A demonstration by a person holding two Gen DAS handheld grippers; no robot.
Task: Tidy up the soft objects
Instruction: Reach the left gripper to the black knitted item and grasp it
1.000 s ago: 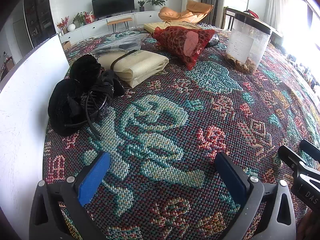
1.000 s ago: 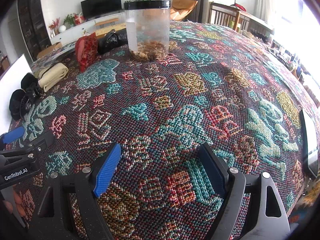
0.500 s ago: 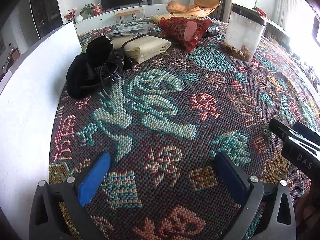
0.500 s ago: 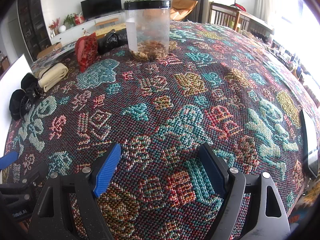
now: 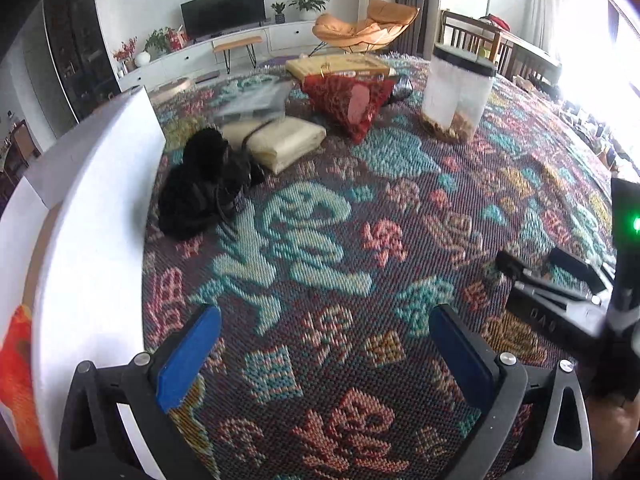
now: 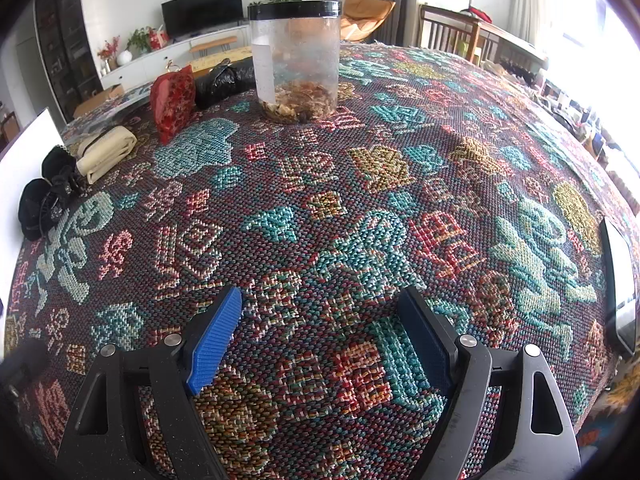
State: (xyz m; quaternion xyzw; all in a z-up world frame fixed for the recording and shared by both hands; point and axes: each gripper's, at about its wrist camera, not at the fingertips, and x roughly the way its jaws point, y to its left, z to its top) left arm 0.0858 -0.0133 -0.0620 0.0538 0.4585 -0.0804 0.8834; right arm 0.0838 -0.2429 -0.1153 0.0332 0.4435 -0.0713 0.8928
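A black soft bundle with cords (image 5: 204,188) lies on the patterned cloth beside a white box wall (image 5: 92,216); it also shows in the right wrist view (image 6: 44,200). A folded cream cloth (image 5: 280,142) and a red patterned pouch (image 5: 348,98) lie farther back; the right wrist view shows the cream cloth (image 6: 106,152) and the pouch (image 6: 172,102) too. My left gripper (image 5: 324,352) is open and empty, well short of the bundle. My right gripper (image 6: 320,336) is open and empty over bare cloth; it shows at the right of the left wrist view (image 5: 560,292).
A clear jar with a black lid (image 6: 298,60) stands at the back middle, with a black bag (image 6: 224,80) beside it. A phone (image 6: 620,284) lies at the table's right edge. A flat yellow box (image 5: 340,66) and clear plastic packets (image 5: 256,100) lie behind.
My left gripper has pulled back and to the left, so the black bundle looks farther off and more of the white box wall shows. The right gripper has held still.
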